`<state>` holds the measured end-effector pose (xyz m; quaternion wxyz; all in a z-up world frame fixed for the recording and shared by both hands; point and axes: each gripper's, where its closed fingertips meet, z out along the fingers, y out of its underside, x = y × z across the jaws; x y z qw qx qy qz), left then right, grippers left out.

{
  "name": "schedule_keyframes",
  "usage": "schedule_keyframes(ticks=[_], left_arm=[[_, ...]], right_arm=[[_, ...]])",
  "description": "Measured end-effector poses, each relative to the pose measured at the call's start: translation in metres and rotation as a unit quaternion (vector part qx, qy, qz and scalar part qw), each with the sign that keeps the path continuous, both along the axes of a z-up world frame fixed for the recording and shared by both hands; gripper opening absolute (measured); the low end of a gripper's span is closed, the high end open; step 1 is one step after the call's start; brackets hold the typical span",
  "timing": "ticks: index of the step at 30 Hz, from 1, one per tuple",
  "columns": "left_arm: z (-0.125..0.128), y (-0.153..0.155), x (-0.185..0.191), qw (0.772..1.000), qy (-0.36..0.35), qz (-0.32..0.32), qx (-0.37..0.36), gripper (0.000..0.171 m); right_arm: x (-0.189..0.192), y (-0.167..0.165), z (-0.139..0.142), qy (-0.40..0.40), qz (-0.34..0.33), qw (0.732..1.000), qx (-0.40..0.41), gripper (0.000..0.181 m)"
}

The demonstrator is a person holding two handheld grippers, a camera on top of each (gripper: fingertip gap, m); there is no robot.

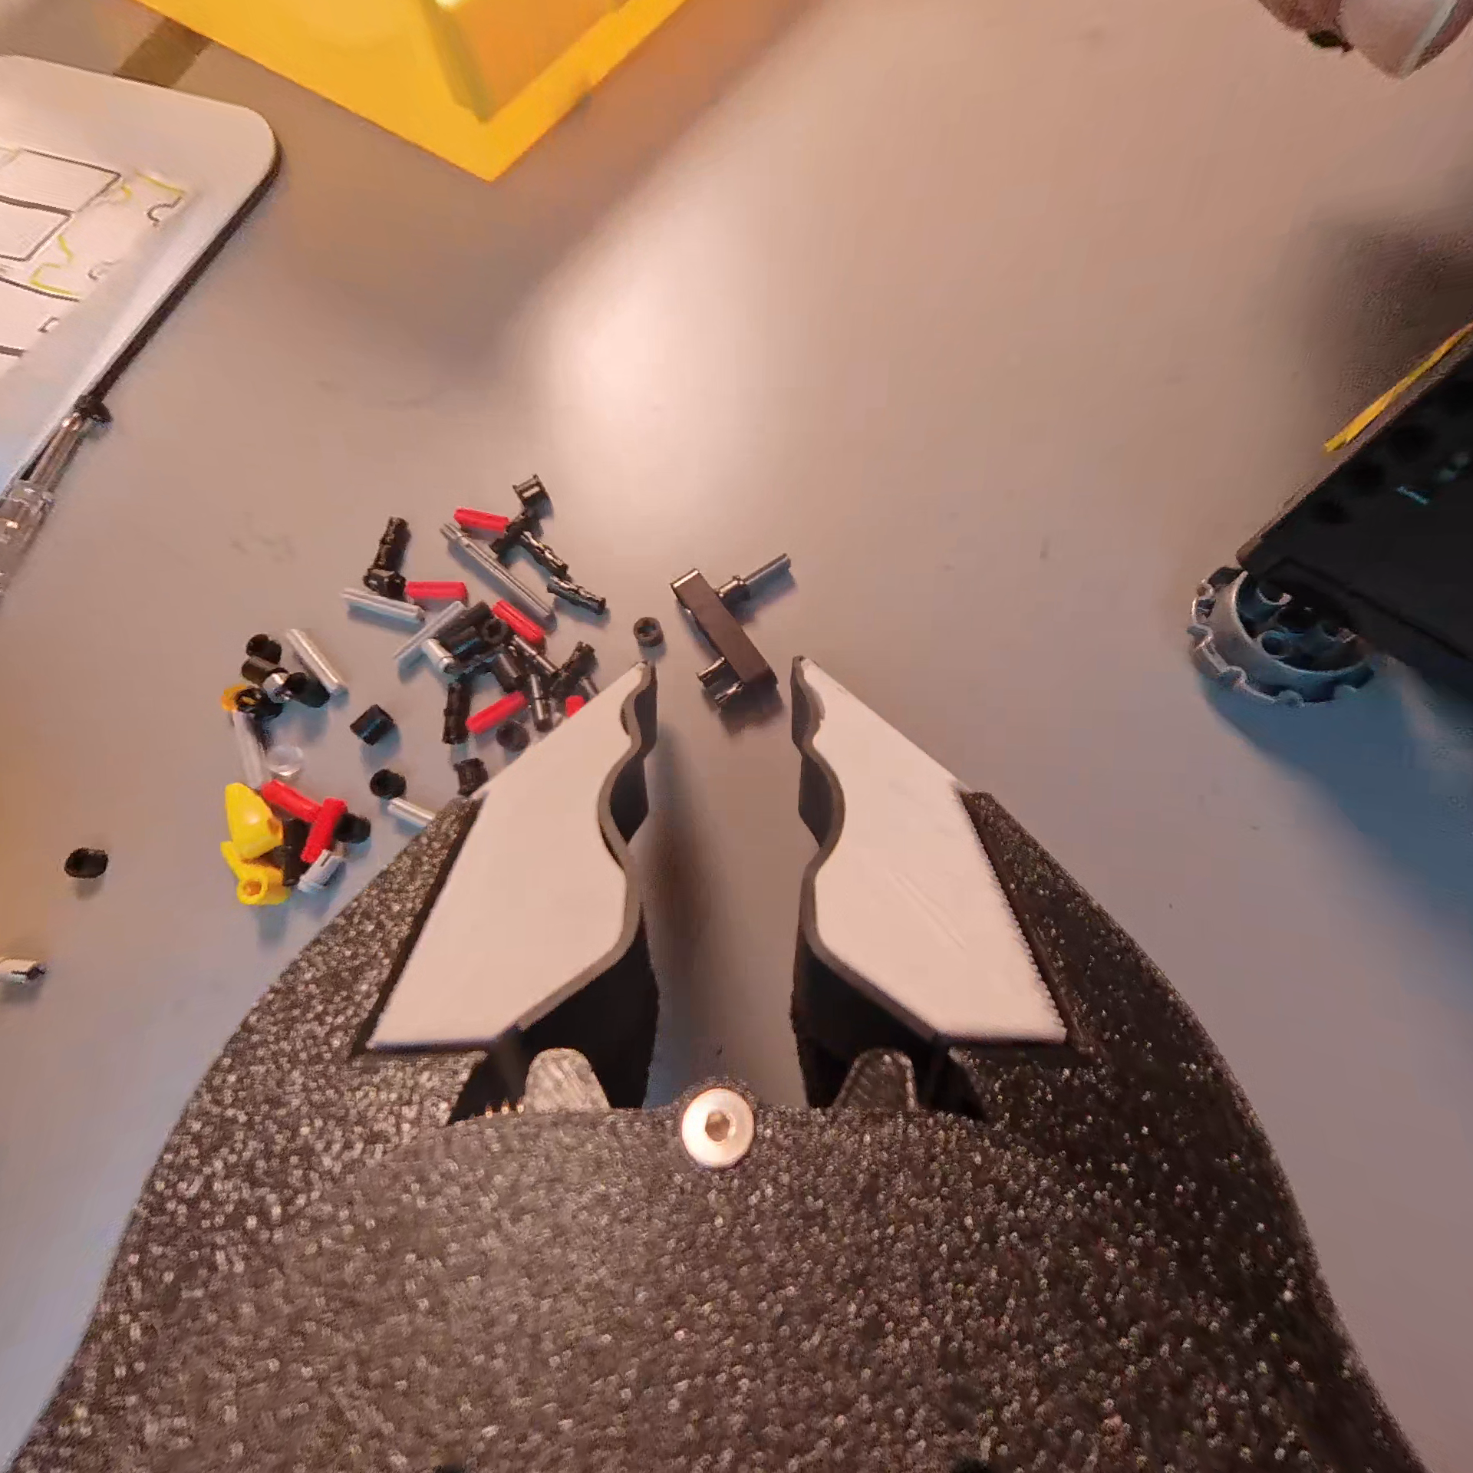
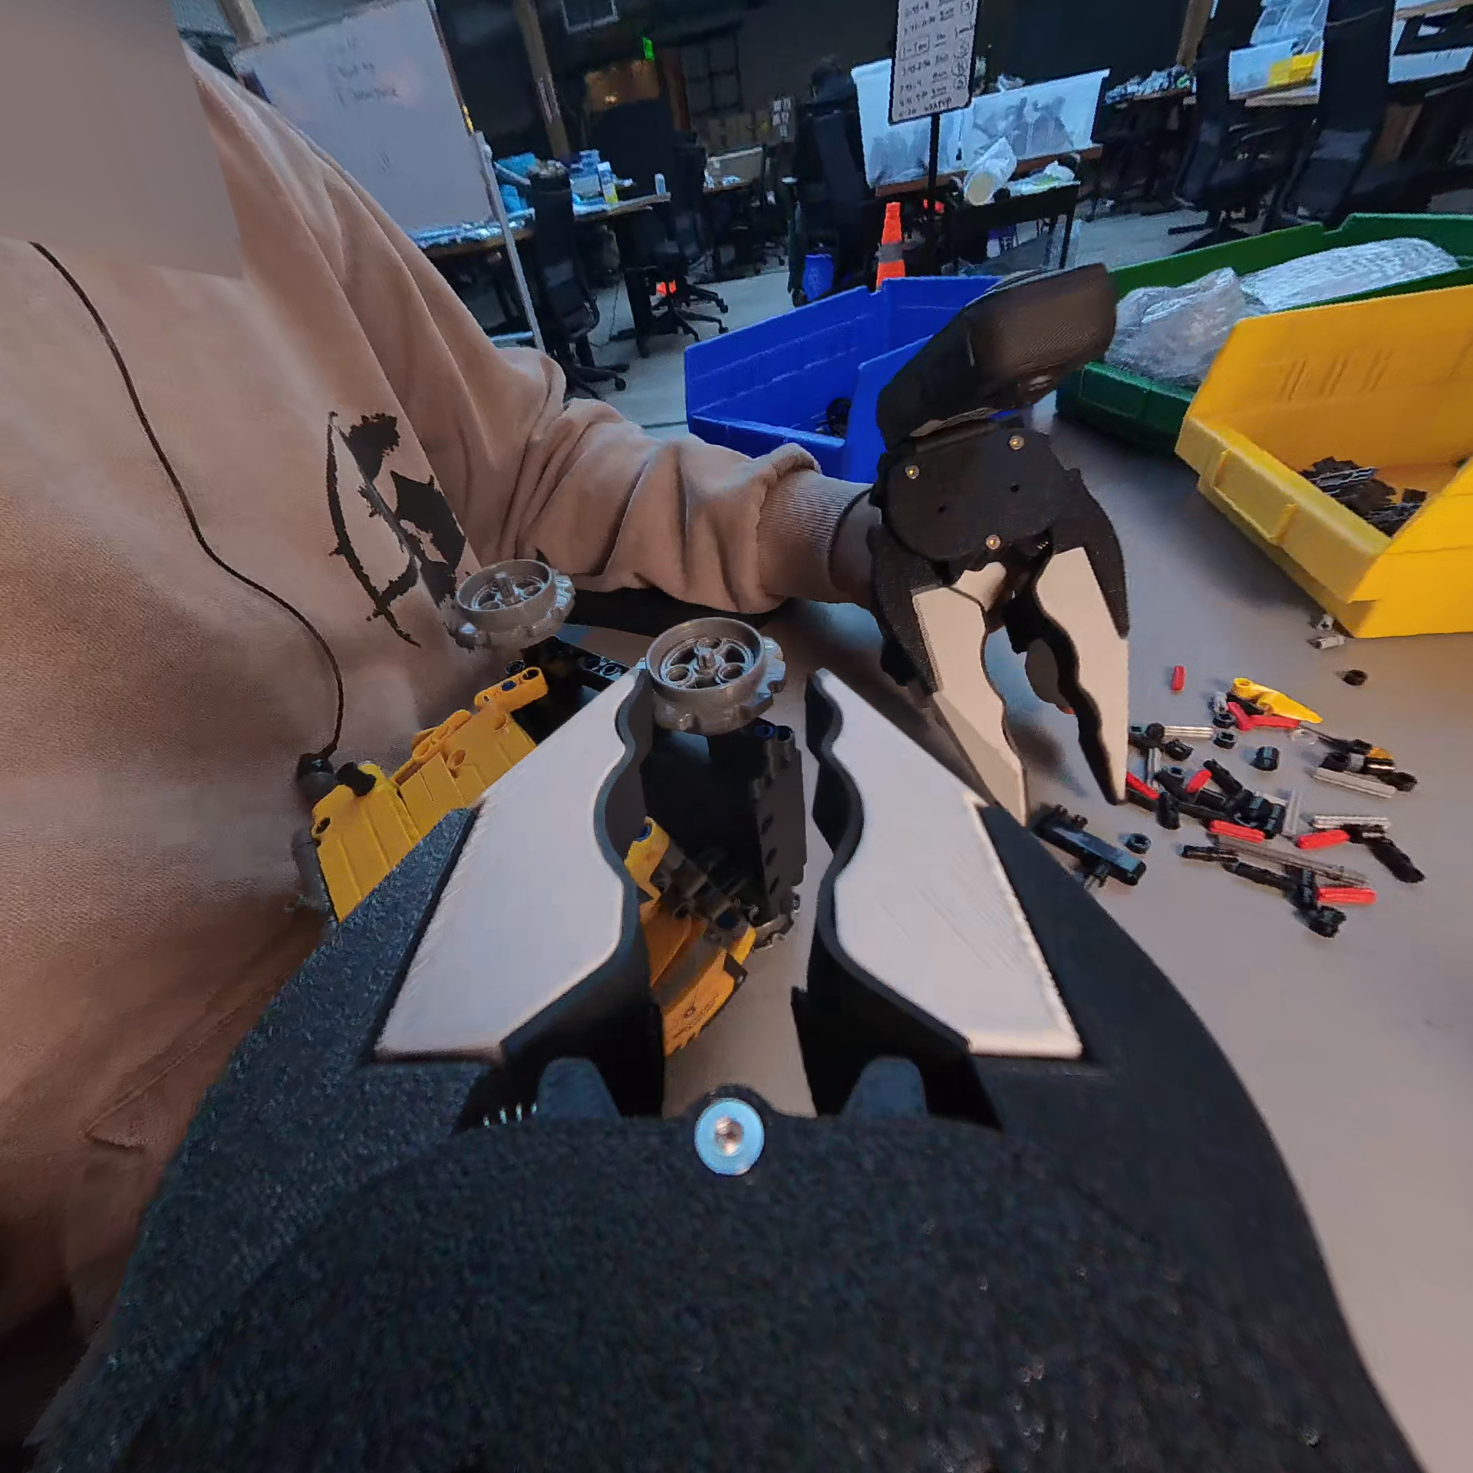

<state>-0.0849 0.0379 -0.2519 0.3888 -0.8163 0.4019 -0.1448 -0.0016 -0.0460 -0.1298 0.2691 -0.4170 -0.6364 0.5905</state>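
A person in a tan hooded sweatshirt point(image 2: 239, 558) is working two hand-held grippers over a grey table point(image 1: 877, 319) strewn with toy building parts. The left gripper point(image 1: 721, 669) is hovering with its fingers spread apart and nothing between them, its tips hanging just above a short black beam point(image 1: 725, 638) that is lying on the table with a grey axle pin point(image 1: 757, 578) sticking out of its far end. Just to the left of that beam, a loose scatter of small parts point(image 1: 446, 669), black, red, grey and yellow pins and connectors, is spreading across the tabletop. A yellow bin point(image 1: 446, 72) is standing at the far edge of that view, and a white booklet point(image 1: 104, 239) is lying near the left edge. The right gripper point(image 2: 721, 685) is also standing open, its fingers flanking a yellow-and-black brick-built model point(image 2: 717, 837) without visibly clamping it; a grey toothed wheel point(image 2: 709, 673) on the model is sitting right between the fingertips, and whether the fingers are touching it cannot be told. A second grey wheel point(image 2: 510, 602) is showing farther back beside the sweatshirt. Blue point(image 2: 797, 359) and green point(image 2: 1156, 271) bins are standing behind the table.
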Motion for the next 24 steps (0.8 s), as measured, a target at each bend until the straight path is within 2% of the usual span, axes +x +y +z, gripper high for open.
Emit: schedule_keyframes(ticks=[3, 6, 10, 14, 16, 20, 24], left_arm=[[-0.004, 0.003, 0.005, 1.000, 0.012, 0.004, -0.004, 0.020], [-0.004, 0.004, 0.010, 1.000, 0.012, -0.009, -0.005, 0.019], [0.012, 0.010, 0.016, 0.999, -0.010, -0.011, 0.041, 0.018], [0.043, 0.012, 0.025, 0.990, -0.020, -0.010, 0.137, 0.018], [0.056, 0.010, 0.031, 0.983, -0.024, -0.014, 0.181, 0.018], [0.075, 0.006, 0.035, 0.963, 0.005, -0.011, 0.268, 0.018], [0.087, 0.002, 0.038, 0.946, 0.029, -0.009, 0.322, 0.018]], right_arm=[[-0.001, 0.007, -0.002, 0.002, -0.002, 0.999, -0.033, 0.043], [-0.001, 0.018, -0.004, -0.001, -0.017, 0.999, -0.051, 0.055], [0.006, 0.044, 0.011, 0.032, -0.051, 0.993, -0.097, 0.049], [-0.003, 0.096, -0.011, 0.003, -0.189, 0.978, -0.090, 0.045], [-0.011, 0.108, -0.027, -0.026, -0.232, 0.968, -0.090, 0.044], [-0.030, 0.094, -0.030, -0.034, -0.216, 0.965, -0.143, 0.038], [-0.042, 0.092, -0.034, -0.035, -0.234, 0.961, -0.142, 0.022]])
